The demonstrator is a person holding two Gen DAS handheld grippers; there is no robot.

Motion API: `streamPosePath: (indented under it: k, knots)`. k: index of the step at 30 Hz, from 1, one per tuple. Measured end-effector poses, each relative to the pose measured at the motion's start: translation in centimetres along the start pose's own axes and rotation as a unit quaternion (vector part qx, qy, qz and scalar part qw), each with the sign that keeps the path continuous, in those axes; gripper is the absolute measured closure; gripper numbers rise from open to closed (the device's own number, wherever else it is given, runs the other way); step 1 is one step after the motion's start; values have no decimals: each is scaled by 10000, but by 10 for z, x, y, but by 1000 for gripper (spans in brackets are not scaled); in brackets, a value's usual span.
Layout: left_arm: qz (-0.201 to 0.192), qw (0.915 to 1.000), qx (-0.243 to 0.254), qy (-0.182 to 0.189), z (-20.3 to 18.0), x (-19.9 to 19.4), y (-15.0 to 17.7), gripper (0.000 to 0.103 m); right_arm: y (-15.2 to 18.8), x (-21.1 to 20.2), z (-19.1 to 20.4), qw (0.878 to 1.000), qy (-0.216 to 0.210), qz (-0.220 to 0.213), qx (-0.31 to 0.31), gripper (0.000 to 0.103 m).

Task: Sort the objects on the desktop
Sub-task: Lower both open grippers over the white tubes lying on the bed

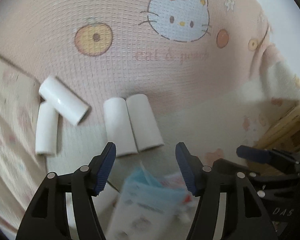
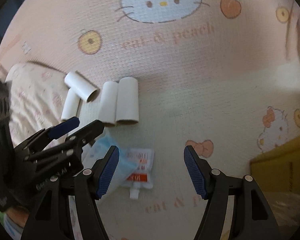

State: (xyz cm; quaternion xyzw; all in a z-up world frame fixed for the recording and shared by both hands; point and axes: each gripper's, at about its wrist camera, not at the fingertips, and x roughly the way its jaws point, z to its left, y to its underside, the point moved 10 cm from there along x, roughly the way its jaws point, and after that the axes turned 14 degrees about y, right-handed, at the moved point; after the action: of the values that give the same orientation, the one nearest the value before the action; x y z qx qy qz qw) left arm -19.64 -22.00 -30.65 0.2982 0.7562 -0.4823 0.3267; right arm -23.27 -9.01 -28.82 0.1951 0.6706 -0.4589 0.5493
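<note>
Both claws are released and empty: the left claw (image 1: 145, 167) hovers over a blue packet (image 1: 144, 188), the right claw (image 2: 151, 169) over an orange-printed sachet (image 2: 141, 167). Overlapping, they may lift together. Farther off, four white tubes (image 2: 128, 102) could roll. The cloth (image 2: 190, 70) reads "cat & peach".
</note>
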Motion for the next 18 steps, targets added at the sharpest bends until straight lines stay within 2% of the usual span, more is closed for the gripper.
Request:
streamPosePath:
  k: [3, 7, 9, 12, 15, 16, 18]
  knots:
    - [267, 9996, -34, -17, 11, 18, -3, 39, -8, 23, 0, 9996, -37, 155, 220, 38]
    - [360, 9958, -675, 500, 23, 36, -4, 53, -15, 47, 1, 9988, -68, 241, 414, 38]
    - [351, 9939, -834, 624, 26, 41, -7, 58, -19, 56, 2, 9990, -10, 220, 377, 38]
    - [428, 9925, -1028, 502, 30, 37, -9, 59, -23, 63, 5, 9995, -2, 112, 312, 38]
    - [767, 9843, -1368, 810, 22, 38, -7, 58, -27, 67, 9, 9996, -114, -7, 244, 38]
    - [782, 9831, -1395, 888, 18, 36, -9, 58, -28, 68, 10, 9996, -162, -33, 209, 38]
    - [814, 9848, -1301, 811, 13, 32, -15, 58, -28, 71, 15, 9996, -230, -53, 132, 38]
